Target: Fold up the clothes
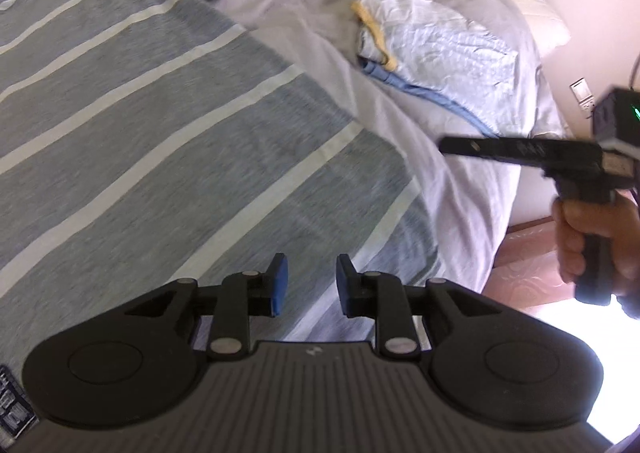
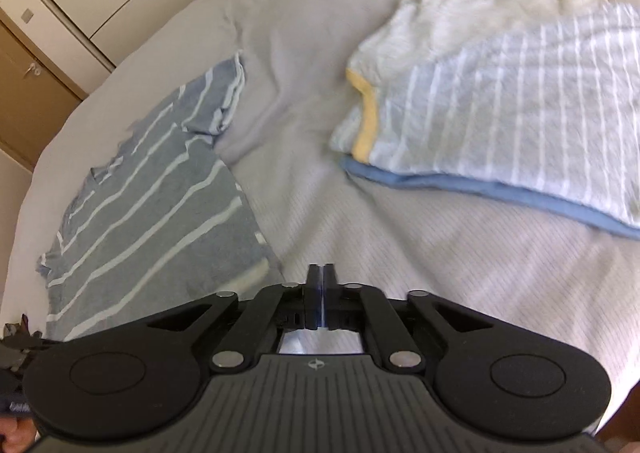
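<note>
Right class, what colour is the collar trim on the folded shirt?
Yellow. The collar trim on the folded shirt shows best in the right wrist view.

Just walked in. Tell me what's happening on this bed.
A person is folding clothes with two handheld grippers. The grey-blue striped shirt lies spread flat on the bed, unfolded. The left gripper hangs open above it; the right gripper is shut, holding nothing. A stack of folded clothes sits beside it.

Left hand-held gripper jaws apart, right hand-held gripper jaws pressed together, empty
</note>
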### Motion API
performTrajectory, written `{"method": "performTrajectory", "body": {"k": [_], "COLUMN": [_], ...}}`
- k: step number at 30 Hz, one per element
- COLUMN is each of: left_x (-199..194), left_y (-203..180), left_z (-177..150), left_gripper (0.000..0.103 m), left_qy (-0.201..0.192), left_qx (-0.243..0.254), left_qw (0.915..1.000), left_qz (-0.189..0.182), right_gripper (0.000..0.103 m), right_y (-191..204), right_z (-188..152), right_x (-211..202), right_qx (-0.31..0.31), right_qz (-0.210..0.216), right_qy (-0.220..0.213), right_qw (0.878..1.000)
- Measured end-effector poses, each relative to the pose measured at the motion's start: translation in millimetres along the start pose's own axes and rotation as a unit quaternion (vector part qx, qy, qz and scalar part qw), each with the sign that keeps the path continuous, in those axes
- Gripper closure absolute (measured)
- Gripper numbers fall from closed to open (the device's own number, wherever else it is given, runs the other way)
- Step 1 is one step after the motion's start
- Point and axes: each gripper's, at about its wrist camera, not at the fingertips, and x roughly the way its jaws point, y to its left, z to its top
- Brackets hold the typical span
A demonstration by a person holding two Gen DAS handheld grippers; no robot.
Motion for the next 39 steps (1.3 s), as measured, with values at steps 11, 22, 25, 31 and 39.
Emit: {"method": "performTrajectory", "body": {"k": [11, 22, 25, 31, 39], "left_x": [-14.6, -21.9, -27.6, -45.4, -89.7], "left_y": [12.8, 1.8, 0.2, 6.3, 34.2], "left_z": [-29.4, -45.7, -51.2, -76.9, -134.9], "left_gripper": [0.081, 0.079, 0.079, 0.078, 0.077], "left_qy": [0.018, 0.019, 0.018, 0.023, 0.021], "left_qx": [-0.005, 0.001, 0.007, 0.003, -0.05], "left_qw": [0.9992, 0.999, 0.9989, 0.9976, 0.9882], "left_qz": [0.037, 0.04, 0.043, 0.065, 0.144], "right_gripper": [0.074, 0.08, 0.101, 0.103, 0.081], "right_y": [10.1, -0.3, 1.3, 42.0, 24.7], "right_z": [-72.5, -78.7, -72.7, -69.6, -84.5], "right_x": [15.7, 17.2, 9.9, -34.6, -31.9], "right_qx": [-0.003, 0.046, 0.026, -0.161, -0.107], "right_qz": [0.058, 0.069, 0.051, -0.069, -0.066], "right_qy": [0.086, 0.088, 0.092, 0.042, 0.043], "right_qw": [0.995, 0.993, 0.994, 0.984, 0.991]}}
